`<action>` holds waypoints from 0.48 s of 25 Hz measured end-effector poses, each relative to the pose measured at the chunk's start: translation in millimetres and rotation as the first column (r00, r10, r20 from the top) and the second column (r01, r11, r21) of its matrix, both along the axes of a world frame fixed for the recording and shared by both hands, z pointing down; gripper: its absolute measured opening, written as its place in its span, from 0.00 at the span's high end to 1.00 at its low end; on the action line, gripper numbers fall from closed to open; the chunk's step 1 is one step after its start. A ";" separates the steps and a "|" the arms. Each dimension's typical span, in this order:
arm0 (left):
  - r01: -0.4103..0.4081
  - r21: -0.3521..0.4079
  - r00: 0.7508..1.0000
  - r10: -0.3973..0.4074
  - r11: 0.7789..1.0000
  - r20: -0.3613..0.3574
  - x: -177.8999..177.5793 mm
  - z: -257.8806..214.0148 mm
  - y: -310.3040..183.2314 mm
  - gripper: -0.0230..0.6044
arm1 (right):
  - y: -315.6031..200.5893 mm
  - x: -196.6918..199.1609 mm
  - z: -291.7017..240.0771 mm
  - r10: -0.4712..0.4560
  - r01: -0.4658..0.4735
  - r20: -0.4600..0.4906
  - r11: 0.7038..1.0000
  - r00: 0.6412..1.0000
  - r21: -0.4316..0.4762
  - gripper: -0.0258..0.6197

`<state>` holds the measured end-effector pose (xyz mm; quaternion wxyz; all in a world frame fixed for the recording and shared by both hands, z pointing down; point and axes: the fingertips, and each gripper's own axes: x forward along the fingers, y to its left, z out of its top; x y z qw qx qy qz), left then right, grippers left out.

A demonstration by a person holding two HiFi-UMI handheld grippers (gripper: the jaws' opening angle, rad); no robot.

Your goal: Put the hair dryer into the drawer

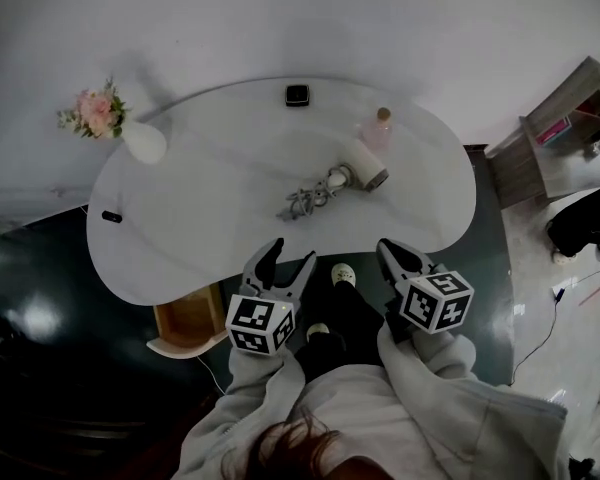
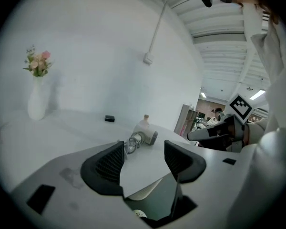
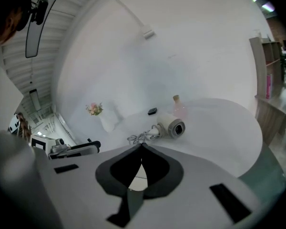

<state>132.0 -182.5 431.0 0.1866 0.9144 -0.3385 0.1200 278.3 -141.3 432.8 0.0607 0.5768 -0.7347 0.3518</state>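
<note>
The white hair dryer (image 1: 361, 165) lies on its side near the middle of the white table (image 1: 180, 228), its coiled cord (image 1: 305, 200) trailing toward the front edge. The left gripper view shows the hair dryer (image 2: 143, 138) ahead, and the right gripper view shows the hair dryer (image 3: 172, 126) ahead too. A wooden drawer (image 1: 187, 318) stands pulled out under the table's front left. My left gripper (image 1: 292, 252) hovers at the front edge, open and empty (image 2: 144, 148). My right gripper (image 1: 394, 252) hangs beside it to the right, its jaws closed tip to tip on nothing (image 3: 141, 147).
A white vase of pink flowers (image 1: 130, 133) stands at the table's far left. Behind the dryer is a pink bottle (image 1: 380, 128), and a small black box (image 1: 297, 94) sits at the back. A black marker (image 1: 111, 216) lies at the left edge. Shelving (image 1: 565, 133) stands at right.
</note>
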 end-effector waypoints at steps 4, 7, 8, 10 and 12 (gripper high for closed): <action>-0.046 -0.006 0.999 0.046 0.999 0.023 24.7 1.1 -27.5 0.55 | -16.4 22.9 4.7 0.033 -0.033 0.001 0.999 0.999 -0.016 0.88; -0.092 -0.010 0.995 0.093 0.996 0.039 44.8 1.2 -45.8 0.53 | -25.8 36.7 8.8 0.053 -0.052 0.006 0.998 0.999 -0.028 0.88; -0.108 -0.010 0.993 0.109 0.994 0.044 51.4 1.2 -51.9 0.52 | -28.9 40.9 10.4 0.059 -0.059 0.007 0.998 0.998 -0.031 0.88; -0.140 -0.011 0.988 0.141 0.990 0.060 63.6 2.4 -63.9 0.51 | -35.0 48.4 13.7 0.069 -0.069 0.010 0.997 0.998 -0.039 0.88; -0.170 -0.019 0.982 0.171 0.985 0.086 75.5 4.9 -74.6 0.49 | -40.9 54.9 16.2 0.073 -0.072 0.015 0.996 0.997 -0.046 0.88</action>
